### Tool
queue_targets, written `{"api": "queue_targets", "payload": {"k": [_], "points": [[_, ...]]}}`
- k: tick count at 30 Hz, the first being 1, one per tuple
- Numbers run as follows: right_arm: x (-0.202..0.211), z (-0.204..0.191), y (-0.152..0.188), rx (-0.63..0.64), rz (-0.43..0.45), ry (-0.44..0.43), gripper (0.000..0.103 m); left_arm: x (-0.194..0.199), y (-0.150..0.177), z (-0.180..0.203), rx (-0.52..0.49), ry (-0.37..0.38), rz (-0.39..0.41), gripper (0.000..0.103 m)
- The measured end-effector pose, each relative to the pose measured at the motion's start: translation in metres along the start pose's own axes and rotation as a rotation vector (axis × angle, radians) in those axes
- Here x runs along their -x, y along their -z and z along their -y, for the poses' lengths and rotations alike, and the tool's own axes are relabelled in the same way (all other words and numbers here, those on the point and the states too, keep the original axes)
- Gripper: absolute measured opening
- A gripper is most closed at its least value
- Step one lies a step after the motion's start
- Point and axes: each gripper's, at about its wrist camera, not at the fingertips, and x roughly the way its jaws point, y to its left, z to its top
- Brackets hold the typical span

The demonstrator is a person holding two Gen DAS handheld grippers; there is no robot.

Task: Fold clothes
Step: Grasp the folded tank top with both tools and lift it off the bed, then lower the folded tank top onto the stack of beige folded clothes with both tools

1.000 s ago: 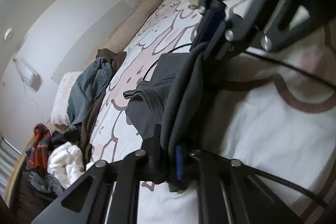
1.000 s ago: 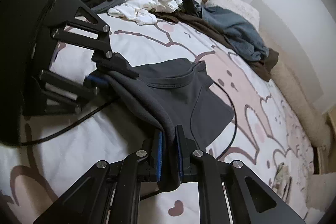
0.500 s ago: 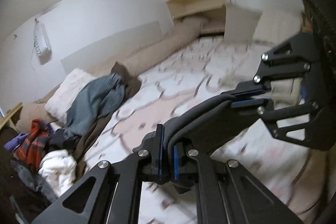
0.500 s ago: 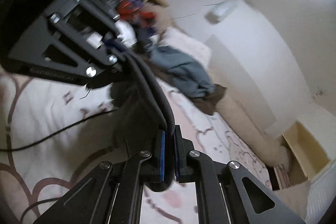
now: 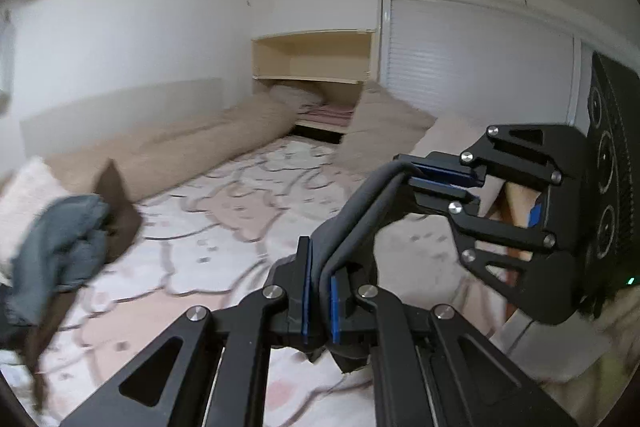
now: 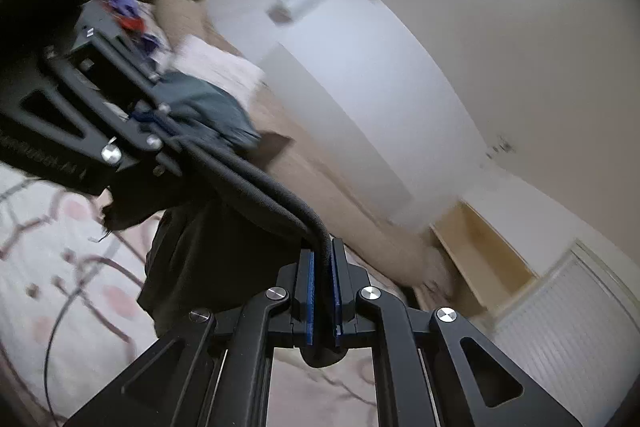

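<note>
A dark grey garment (image 6: 208, 247) hangs in the air above the bed, stretched by its top edge between both grippers. My left gripper (image 5: 319, 269) is shut on one end of that edge (image 5: 360, 211). My right gripper (image 6: 324, 267) is shut on the other end, and the cloth drapes down to its left. In the left wrist view the right gripper (image 5: 444, 183) shows at the right with the fabric band pinched in its blue pads. In the right wrist view the left gripper (image 6: 160, 123) shows at the upper left, blurred.
The bed sheet (image 5: 224, 227), white with pink shapes, lies below. A blue-grey garment (image 5: 60, 239) and a brown one (image 5: 116, 207) lie at the bed's left side. Beige bolsters (image 5: 192, 143) line the wall; a wooden alcove shelf (image 5: 312, 59) stands beyond. A black cable (image 6: 60, 327) crosses the sheet.
Both grippers have risen from the bed with the dark garment, lifting it off the sheet so that it hangs. The views have swung up toward the walls and the far end of the room.
</note>
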Motion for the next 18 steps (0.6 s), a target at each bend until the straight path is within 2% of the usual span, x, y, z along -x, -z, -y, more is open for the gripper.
{"api": "queue_targets", "payload": {"k": [5,10,13,18], "points": [[-0.049,0.051,0.035,0.006,-0.093,0.055,0.007,-0.077,-0.032,0.022,0.042,0.024,-0.061,0.008],[-0.105,0.071,0.068,0.015,-0.145,0.111,0.007,-0.139,-0.051,0.035,0.034,-0.037,-0.081,0.008],[-0.127,0.083,0.082,-0.011,-0.131,0.139,0.007,-0.160,-0.059,0.029,0.041,-0.063,-0.063,0.008],[-0.155,0.080,0.114,-0.012,-0.138,0.094,0.007,-0.193,-0.032,0.023,0.074,-0.024,-0.152,0.008]]}}
